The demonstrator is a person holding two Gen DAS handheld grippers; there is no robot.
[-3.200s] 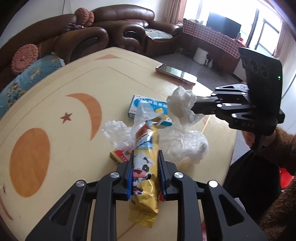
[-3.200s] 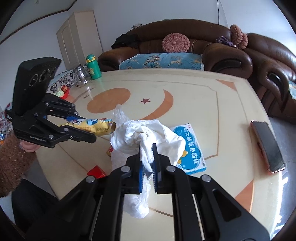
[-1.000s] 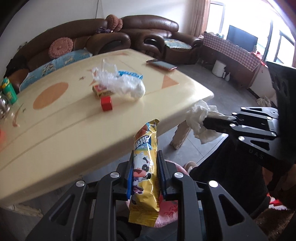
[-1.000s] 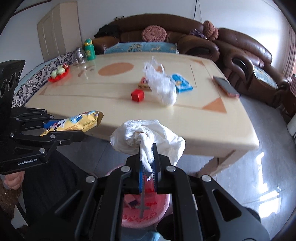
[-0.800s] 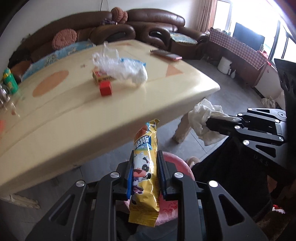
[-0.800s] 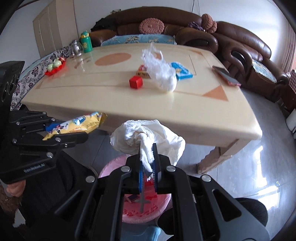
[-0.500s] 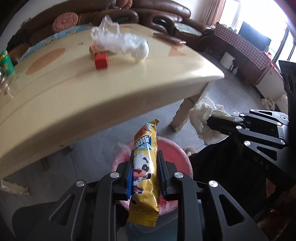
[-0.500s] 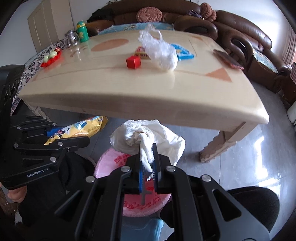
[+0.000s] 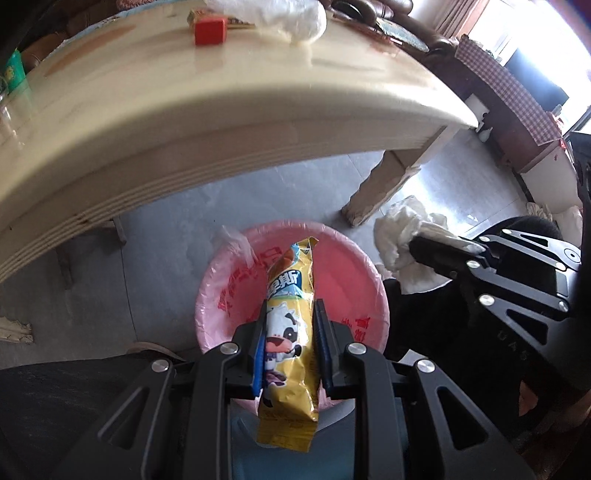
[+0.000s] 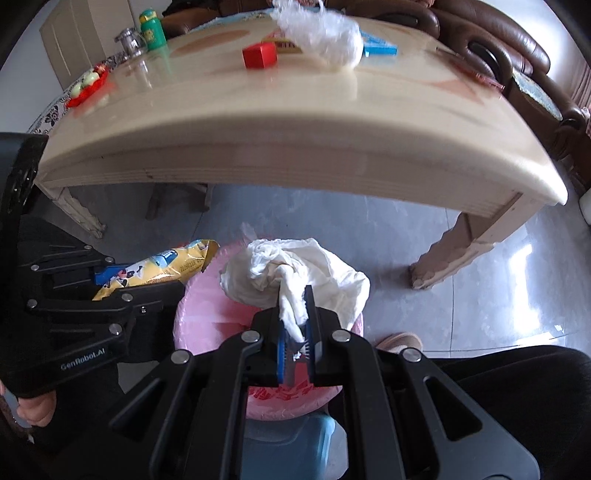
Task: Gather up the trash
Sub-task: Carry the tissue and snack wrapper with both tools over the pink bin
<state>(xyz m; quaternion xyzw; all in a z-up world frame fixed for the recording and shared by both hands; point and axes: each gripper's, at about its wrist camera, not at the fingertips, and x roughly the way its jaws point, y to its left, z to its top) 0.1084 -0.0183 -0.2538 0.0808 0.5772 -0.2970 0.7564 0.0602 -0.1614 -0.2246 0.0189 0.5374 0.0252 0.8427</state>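
My left gripper (image 9: pixel 290 321) is shut on a yellow snack wrapper (image 9: pixel 290 325) with a cartoon cow, held above a bin lined with a pink bag (image 9: pixel 343 269) on the floor. My right gripper (image 10: pixel 295 314) is shut on a crumpled white tissue (image 10: pixel 295 273), also above the pink-lined bin (image 10: pixel 207 328). The right gripper with the tissue (image 9: pixel 402 243) shows at the right of the left wrist view, beside the bin's rim. The left gripper with the wrapper (image 10: pixel 162 269) shows at the left of the right wrist view.
The cream table (image 10: pixel 295 122) overhangs just beyond the bin, its leg (image 10: pixel 454 243) at right. On it lie a red cube (image 10: pixel 259 54), a clear plastic bag (image 10: pixel 325 35), a blue box (image 10: pixel 380 48), and a green bottle (image 10: pixel 152 29). My dark-clothed knees flank the bin.
Both grippers have come down from table height to below the table edge and now hang over the pink-lined bin. Each still holds its item.
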